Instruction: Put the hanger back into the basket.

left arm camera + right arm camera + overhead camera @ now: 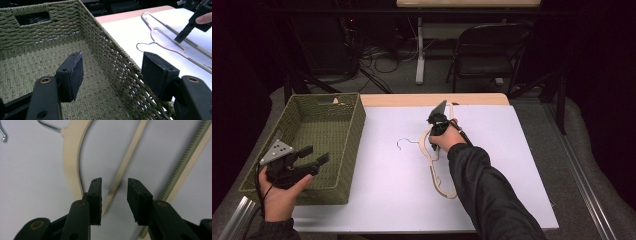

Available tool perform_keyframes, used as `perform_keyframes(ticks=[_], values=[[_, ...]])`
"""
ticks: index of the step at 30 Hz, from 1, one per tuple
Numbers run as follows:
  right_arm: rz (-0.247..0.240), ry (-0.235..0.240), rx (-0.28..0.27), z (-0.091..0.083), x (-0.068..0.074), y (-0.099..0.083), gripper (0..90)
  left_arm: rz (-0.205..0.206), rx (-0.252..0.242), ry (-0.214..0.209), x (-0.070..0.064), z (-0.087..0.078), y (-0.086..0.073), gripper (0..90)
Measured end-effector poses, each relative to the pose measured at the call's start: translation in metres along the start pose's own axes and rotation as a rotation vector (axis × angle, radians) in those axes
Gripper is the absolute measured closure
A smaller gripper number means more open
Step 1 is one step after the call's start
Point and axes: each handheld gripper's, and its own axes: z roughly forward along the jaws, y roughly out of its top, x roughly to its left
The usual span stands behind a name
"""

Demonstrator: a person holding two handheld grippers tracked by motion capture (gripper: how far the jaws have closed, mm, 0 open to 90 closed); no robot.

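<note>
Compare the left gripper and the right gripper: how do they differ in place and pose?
The left gripper is held over the near rim of the green woven basket, its jaws set wide apart, one on each side of the basket wall. The right gripper is lowered over the cream hanger on the white table cover, with a narrower gap and the hanger's thin bar between its jaws. Both are open, and neither holds anything.

My basket (312,145) sits on the table's (512,165) left side. The hanger (432,160) lies right of it, mid-table, hook toward the basket. A chair (487,50) stands behind the table.
</note>
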Motion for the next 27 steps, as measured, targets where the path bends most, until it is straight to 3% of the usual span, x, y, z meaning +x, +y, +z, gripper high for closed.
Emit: perform_keyframes(ticks=[1, 3, 5, 9, 14, 18, 20, 27], values=[[0.021, -0.005, 0.018, 0.0, 0.001, 0.0, 64.9, 0.001, 0.001, 0.0, 0.0, 0.0, 0.0, 34.2], [0.001, -0.008, 0.018, 0.004, -0.001, -0.001, 65.4, 0.0, 0.002, 0.0, 0.0, 0.0, 0.0, 34.2], [0.021, 0.013, -0.011, 0.008, -0.001, -0.002, 65.9, 0.0, 0.004, 0.001, 0.0, 0.001, 0.0, 34.2], [0.013, -0.005, 0.022, 0.009, 0.001, -0.001, 66.6, 0.0, 0.004, 0.0, 0.0, 0.001, 0.0, 34.2], [0.02, 0.003, 0.024, 0.012, 0.003, -0.001, 68.0, 0.0, 0.005, 0.002, 0.001, 0.001, -0.001, 34.2], [-0.006, -0.032, 0.057, 0.011, 0.003, 0.0, 72.1, -0.002, 0.004, 0.001, 0.001, 0.001, -0.001, 34.2], [0.018, -0.022, 0.039, 0.012, 0.003, -0.001, 76.3, 0.001, 0.006, 0.002, 0.001, 0.001, -0.001, 34.2], [0.05, -0.017, 0.034, 0.012, 0.003, -0.002, 78.0, 0.001, 0.004, 0.001, 0.0, 0.001, 0.0, 34.2]])
